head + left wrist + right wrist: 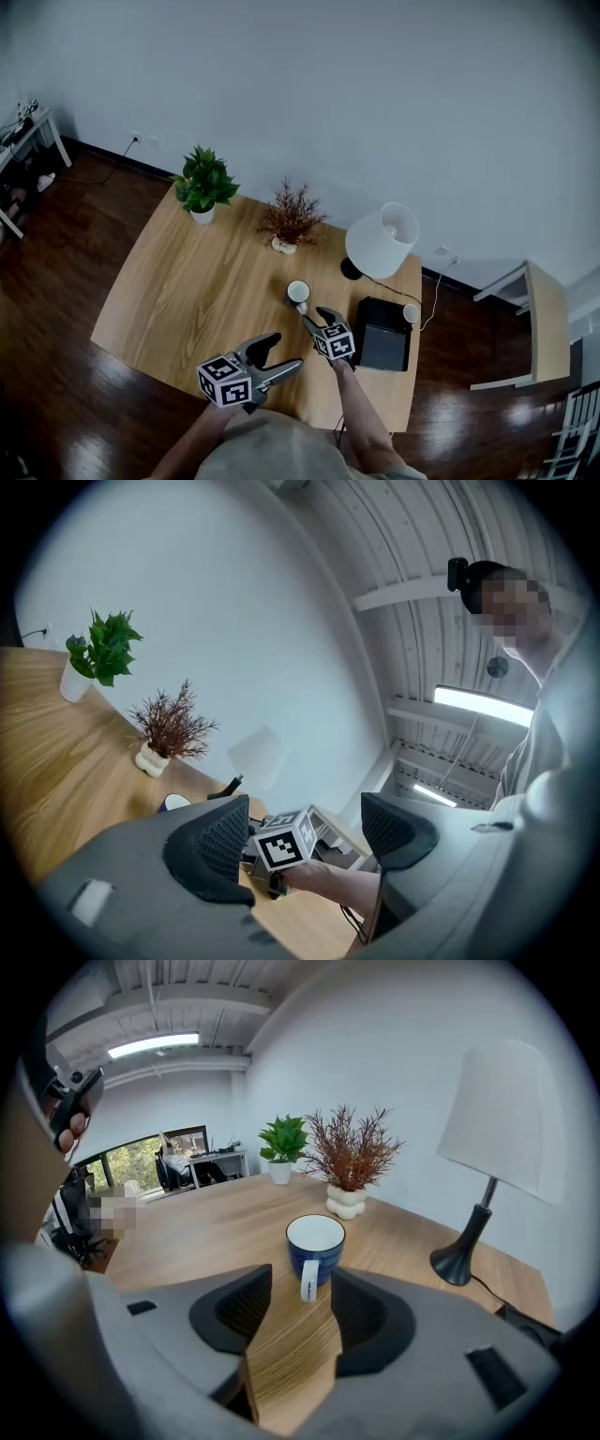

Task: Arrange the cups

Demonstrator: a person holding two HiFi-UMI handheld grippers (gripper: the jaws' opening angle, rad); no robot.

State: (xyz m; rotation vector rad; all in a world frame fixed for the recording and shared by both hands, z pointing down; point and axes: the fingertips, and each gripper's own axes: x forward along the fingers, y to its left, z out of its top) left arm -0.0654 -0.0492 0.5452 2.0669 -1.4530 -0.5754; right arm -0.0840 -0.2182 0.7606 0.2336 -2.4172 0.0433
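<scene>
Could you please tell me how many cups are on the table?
2: a blue cup at mid-table, and a pale cup by the black box. Others may be hidden.

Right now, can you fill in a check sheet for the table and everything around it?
Surface: light wooden table, no spills seen.
Job's things: blue mug with white inside, upright mid-table; small white cup at the black flat box's corner, on or beside it unclear.
Clutter: green potted plant, dried reddish plant in a white vase, white-shaded lamp, along the far edge.
Grippers: right gripper open, jaws either side of the mug's handle, not pressing; left gripper open, empty.
Cables: thin lamp cord trails across the table.
Surroundings: dark wooden floor, white wall, small side table.
</scene>
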